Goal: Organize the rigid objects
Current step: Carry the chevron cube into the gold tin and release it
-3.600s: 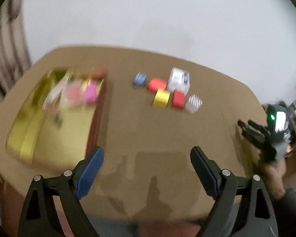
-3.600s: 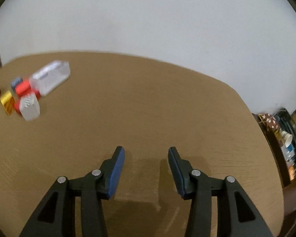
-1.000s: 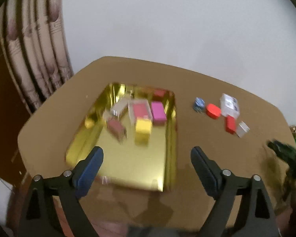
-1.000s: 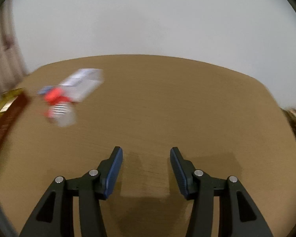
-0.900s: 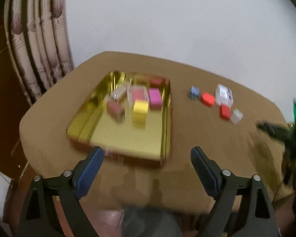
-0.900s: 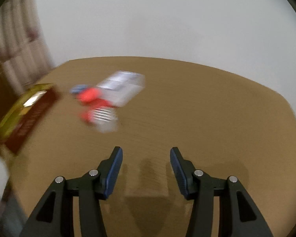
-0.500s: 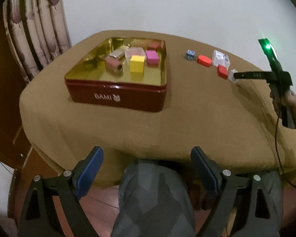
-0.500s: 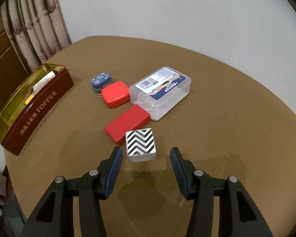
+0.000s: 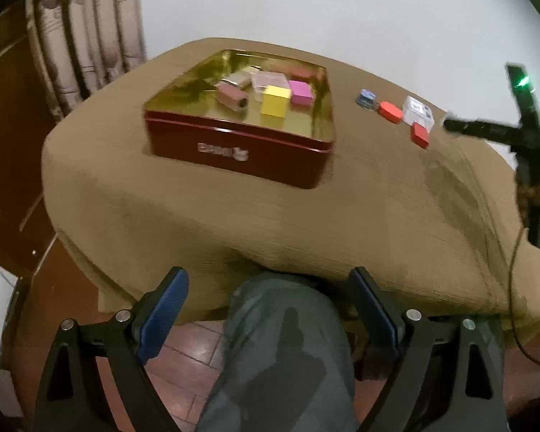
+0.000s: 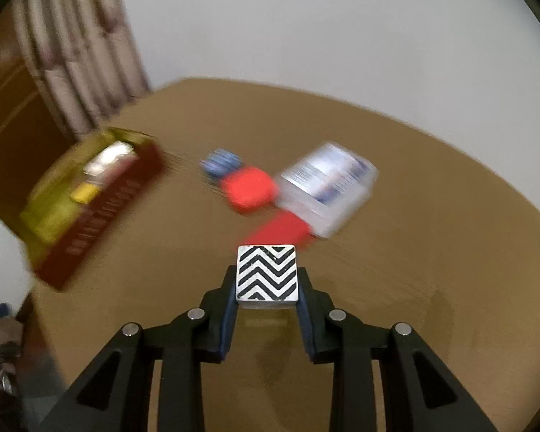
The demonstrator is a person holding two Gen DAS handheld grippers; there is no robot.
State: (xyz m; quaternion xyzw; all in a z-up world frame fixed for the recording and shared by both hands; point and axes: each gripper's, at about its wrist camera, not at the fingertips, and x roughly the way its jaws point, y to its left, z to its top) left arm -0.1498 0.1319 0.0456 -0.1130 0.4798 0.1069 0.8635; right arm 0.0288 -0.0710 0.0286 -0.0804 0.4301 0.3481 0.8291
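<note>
One chevron-striped cube (image 10: pixel 266 274) now sits clamped between the blue pads of the right gripper (image 10: pixel 267 288), low in the middle of the right wrist view. Half a second ago it rested on the cloth ahead of parted jaws; these have just been closing and now press its two sides, so the next item looks secured and ready to carry to the tin (image 10: pixel 100 208) at left of that frame.

Four pieces remain on the tan tablecloth (image 10: pixel 432 252) beyond the cube: a flat red block (image 10: pixel 284 228), a rounded red case (image 10: pixel 250 189), a small blue piece (image 10: pixel 219 162) and a clear plastic box with a printed label (image 10: pixel 329 187), all blurred.

From the left wrist view, the left gripper (image 9: pixel 268 302) hangs wide and empty over the person's grey-trousered knee (image 9: pixel 284 352), below the table edge. The tin (image 9: pixel 234 147), glossy dark red outside and mirror gold inside, occupies the upper middle, already holding a yellow cube (image 9: pixel 275 105), a pink block (image 9: pixel 300 93) and other small boxes. At far right, the right gripper (image 9: pixel 460 127) shows as a dark smear.
</note>
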